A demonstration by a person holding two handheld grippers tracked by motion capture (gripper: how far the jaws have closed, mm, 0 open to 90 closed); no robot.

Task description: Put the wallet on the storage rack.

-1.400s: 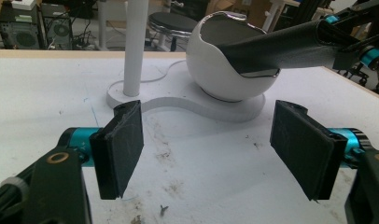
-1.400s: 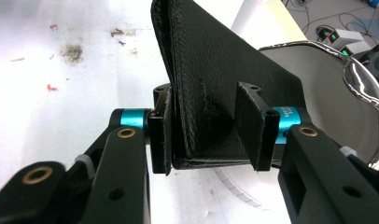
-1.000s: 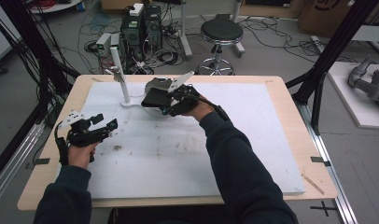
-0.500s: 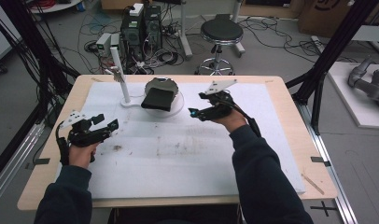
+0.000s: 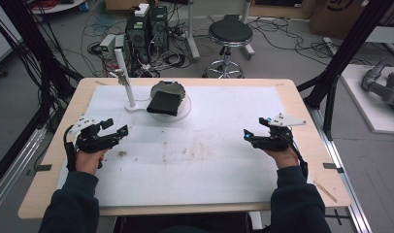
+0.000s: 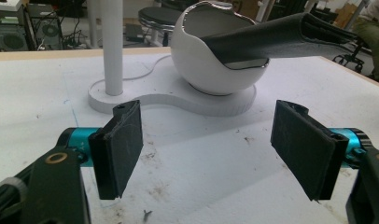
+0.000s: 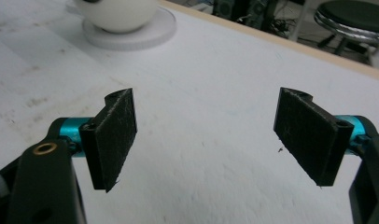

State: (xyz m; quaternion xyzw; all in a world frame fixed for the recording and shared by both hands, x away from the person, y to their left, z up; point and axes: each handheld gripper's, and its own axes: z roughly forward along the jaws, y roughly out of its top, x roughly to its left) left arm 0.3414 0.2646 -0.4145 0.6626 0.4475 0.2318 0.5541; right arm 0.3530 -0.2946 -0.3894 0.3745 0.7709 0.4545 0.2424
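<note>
Jaws on my right gripper (image 5: pixel 247 135) have just been opening, nothing between them; black pouch (image 5: pixel 164 103) now sits in the white bowl (image 6: pixel 204 70), well ahead, so drop-off looks done. Left gripper (image 5: pixel 118 129) jaws apart too.

The wooden counter (image 5: pixel 302 97) carries a stained white sheet (image 5: pixel 224 145); on it rests a white stand (image 5: pixel 137 108) with a post and bowl (image 5: pixel 183 104).

You are working in a robotics lab: beyond the far edge of your wooden table (image 5: pixel 302 104) stand computer towers (image 5: pixel 147 26) amid tangled cables (image 5: pixel 95 29), a black stool (image 5: pixel 229 34) sits nearby, black rig frames (image 5: pixel 348 48) flank you, and a grey robot arm (image 5: pixel 382 87) lies far right.
</note>
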